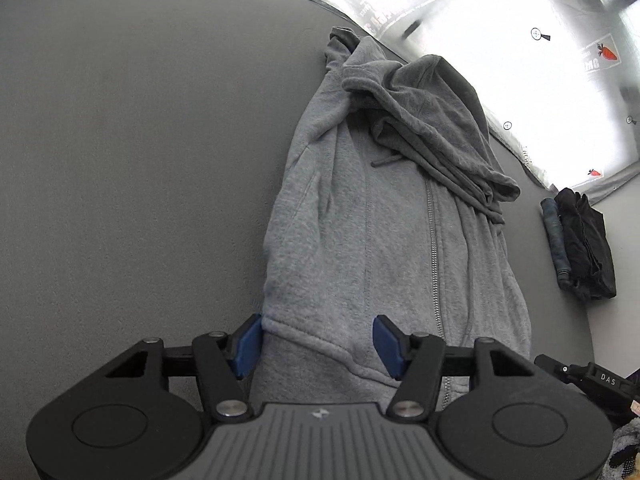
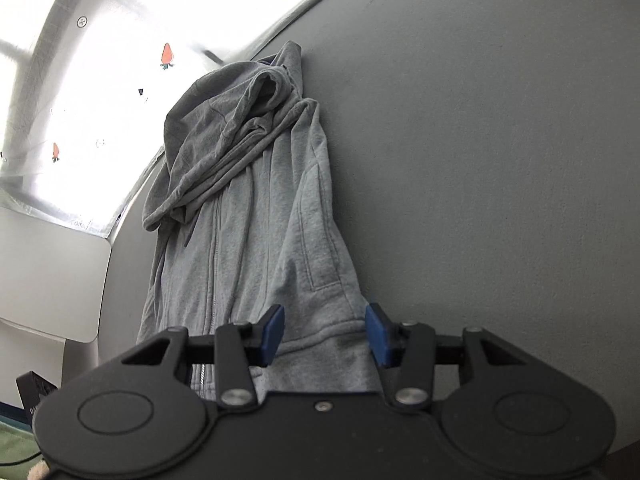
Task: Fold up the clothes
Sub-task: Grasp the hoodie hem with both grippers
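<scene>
A grey zip-up hoodie (image 1: pixel 360 216) lies lengthwise on the grey table, its sleeves folded in and its hood (image 1: pixel 432 120) crumpled at the far end. My left gripper (image 1: pixel 318 346) is open, its blue pads (image 1: pixel 246 344) astride the left corner of the hem band. In the right wrist view the same hoodie (image 2: pixel 256 220) stretches away from me. My right gripper (image 2: pixel 325 334) is open, its blue pads (image 2: pixel 378 336) astride the right corner of the hem band. The zipper (image 2: pixel 216 248) runs up the middle.
The grey table (image 1: pixel 120 160) extends wide to the left of the hoodie and to its right (image 2: pixel 500 160). A dark folded pile (image 1: pixel 584 244) with a blue rolled item sits at the right. A bright white cloth with carrot prints (image 1: pixel 520 40) lies beyond the table's far edge.
</scene>
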The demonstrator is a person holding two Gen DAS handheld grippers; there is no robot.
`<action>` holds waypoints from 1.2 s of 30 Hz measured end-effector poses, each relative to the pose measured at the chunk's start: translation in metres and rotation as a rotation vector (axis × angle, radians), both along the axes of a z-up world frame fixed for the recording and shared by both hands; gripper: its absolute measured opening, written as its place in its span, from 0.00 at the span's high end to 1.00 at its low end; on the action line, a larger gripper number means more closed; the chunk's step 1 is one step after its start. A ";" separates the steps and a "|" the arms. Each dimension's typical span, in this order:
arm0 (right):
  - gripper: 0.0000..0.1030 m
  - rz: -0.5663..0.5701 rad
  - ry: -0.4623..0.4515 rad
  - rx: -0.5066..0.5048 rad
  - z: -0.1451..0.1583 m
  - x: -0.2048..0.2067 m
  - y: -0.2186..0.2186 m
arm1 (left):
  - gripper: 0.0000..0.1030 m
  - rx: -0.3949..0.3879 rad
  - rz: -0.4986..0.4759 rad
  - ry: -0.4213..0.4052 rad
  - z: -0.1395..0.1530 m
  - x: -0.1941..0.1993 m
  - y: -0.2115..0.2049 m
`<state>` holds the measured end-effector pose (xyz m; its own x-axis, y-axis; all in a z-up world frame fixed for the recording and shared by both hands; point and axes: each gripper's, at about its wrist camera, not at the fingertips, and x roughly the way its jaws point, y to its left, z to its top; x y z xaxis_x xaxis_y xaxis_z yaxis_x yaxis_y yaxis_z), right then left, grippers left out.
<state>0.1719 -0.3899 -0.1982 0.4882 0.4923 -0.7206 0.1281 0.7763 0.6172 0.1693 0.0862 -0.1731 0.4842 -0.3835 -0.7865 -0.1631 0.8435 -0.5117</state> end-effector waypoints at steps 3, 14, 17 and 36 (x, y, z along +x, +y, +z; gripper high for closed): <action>0.55 0.087 0.028 -0.048 -0.004 -0.009 0.002 | 0.42 -0.056 0.001 0.010 -0.003 -0.006 0.001; 0.55 0.067 0.019 0.144 -0.008 -0.027 -0.008 | 0.41 -0.134 -0.242 0.055 -0.004 -0.011 -0.026; 0.56 0.060 0.034 0.096 -0.012 -0.029 -0.009 | 0.41 -0.112 -0.217 0.067 -0.009 -0.012 -0.024; 0.95 -0.014 -0.286 0.321 0.079 -0.019 -0.018 | 0.91 -0.248 -0.065 -0.230 0.069 -0.005 -0.007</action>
